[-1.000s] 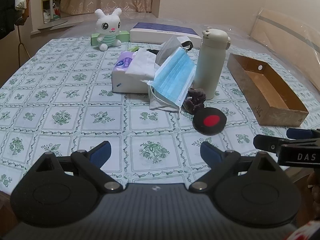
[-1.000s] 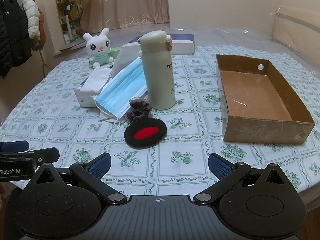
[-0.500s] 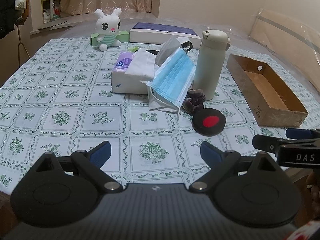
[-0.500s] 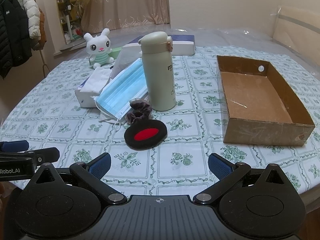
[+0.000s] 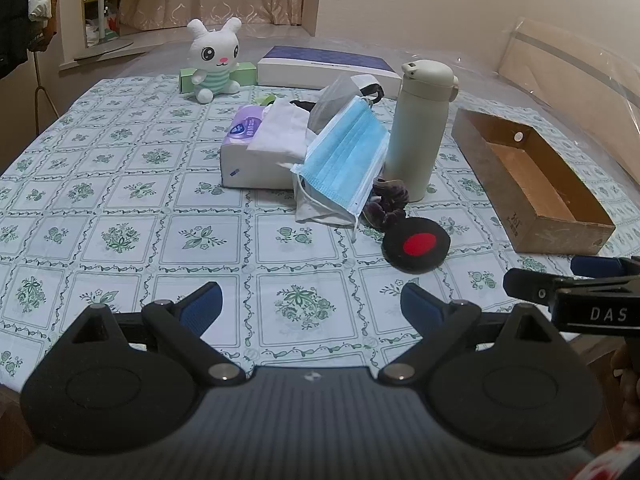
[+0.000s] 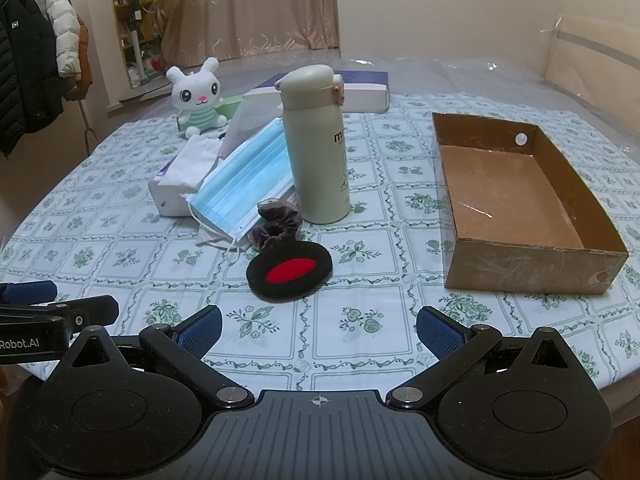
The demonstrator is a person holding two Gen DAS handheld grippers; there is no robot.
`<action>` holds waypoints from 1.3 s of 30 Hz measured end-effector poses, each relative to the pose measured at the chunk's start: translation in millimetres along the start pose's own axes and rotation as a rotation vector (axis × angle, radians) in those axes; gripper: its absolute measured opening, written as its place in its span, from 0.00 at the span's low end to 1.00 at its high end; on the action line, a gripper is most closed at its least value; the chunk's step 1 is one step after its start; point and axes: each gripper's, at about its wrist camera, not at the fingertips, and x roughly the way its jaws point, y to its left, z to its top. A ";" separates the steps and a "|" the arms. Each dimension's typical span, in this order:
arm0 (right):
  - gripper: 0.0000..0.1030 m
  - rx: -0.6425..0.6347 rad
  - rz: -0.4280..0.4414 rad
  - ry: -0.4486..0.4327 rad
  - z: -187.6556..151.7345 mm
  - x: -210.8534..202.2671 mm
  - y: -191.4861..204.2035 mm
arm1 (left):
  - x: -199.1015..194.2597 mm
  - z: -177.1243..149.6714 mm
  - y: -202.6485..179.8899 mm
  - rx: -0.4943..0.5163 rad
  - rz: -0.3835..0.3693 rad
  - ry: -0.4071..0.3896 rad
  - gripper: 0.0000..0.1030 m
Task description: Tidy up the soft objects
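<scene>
A lived-in home: puffy black and white winter jackets (image 6: 38,60) hang at ten o'clock, beige patterned curtains (image 6: 256,8) at twelve, a green floral-tiled cloth covers the tabletop (image 6: 120,208).

A matt brown cardboard box (image 6: 520,200) with scuffed walls; a smooth, satin cream flask (image 6: 316,148); a pleated blue non-woven face mask (image 6: 244,180); a fuzzy white plush rabbit (image 6: 196,100); a velvety dark purple scrunchie (image 6: 276,228).

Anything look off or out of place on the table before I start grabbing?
Nothing spilled or damaged. The blue face mask leans propped on the tissue pack instead of lying flat, its edge over the purple scrunchie. The cardboard box holds nothing.
</scene>
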 end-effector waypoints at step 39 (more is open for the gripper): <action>1.00 -0.001 -0.003 0.010 -2.9 9.0 -4.7 | 4.1 -1.6 0.4 -0.003 -0.001 0.013 0.92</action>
